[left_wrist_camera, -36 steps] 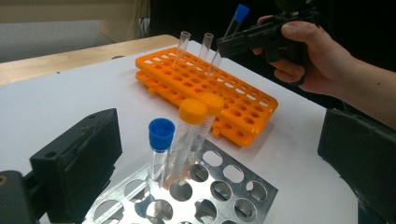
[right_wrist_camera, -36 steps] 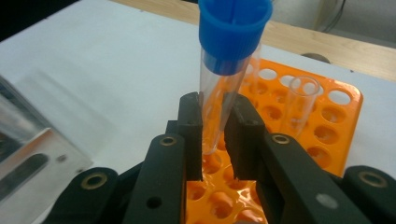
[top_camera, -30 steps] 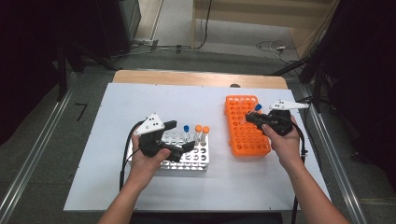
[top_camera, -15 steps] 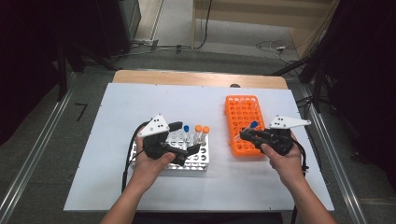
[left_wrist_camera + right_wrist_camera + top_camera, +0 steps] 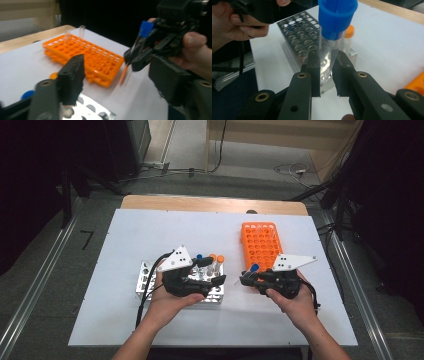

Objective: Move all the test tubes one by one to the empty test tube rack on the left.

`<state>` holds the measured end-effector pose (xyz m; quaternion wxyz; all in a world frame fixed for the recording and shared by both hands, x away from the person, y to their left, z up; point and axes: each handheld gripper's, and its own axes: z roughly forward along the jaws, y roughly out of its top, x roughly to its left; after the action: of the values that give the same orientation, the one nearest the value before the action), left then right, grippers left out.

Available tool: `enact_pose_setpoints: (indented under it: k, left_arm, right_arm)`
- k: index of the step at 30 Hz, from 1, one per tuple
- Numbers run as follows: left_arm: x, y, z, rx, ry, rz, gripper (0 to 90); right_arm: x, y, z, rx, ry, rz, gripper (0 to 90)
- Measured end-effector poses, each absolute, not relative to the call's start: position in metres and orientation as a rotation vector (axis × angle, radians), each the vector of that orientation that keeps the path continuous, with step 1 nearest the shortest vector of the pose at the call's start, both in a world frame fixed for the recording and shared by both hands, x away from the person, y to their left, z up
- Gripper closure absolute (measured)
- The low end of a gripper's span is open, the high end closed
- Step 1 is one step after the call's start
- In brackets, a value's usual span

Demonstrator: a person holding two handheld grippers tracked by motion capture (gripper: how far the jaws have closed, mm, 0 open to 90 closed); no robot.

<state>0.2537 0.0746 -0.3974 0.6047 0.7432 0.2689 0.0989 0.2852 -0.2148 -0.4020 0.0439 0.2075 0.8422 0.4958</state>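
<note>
Right gripper [image 5: 326,75] is clamped on the tube [image 5: 329,50] just below its blue cap [image 5: 337,17]; the tube hangs between steel rack [image 5: 150,280] and orange rack [image 5: 262,245]; likely light, stiff, slick, brittle plastic or glass, so grip high under the cap, gently. Left gripper [image 5: 120,82], over the steel rack, has been closing; jaws apart, nothing between them.

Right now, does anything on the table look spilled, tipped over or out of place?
Nothing stands out. The orange rack and metal rack sit flat on the table, and the blue-capped tube is clamped in the right gripper.
</note>
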Motion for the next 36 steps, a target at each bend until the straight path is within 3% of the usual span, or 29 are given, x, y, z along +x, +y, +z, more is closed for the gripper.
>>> enact_pose_setpoints:
  k: [6,20,36]
  left_arm:
    - [0.252,0.064,-0.395,1.726,0.543,0.181,50.0]
    - [0.252,0.044,-0.397,1.761,0.465,0.085,69.7]
    - [0.25,0.044,-0.397,1.782,0.455,0.187,76.3]
  right_arm:
    - [0.278,-0.201,-0.403,0.583,2.625,1.513,74.5]
    - [0.268,-0.182,-0.405,0.507,2.679,1.516,74.5]
    - [0.272,-0.183,-0.409,0.524,2.711,1.547,73.0]
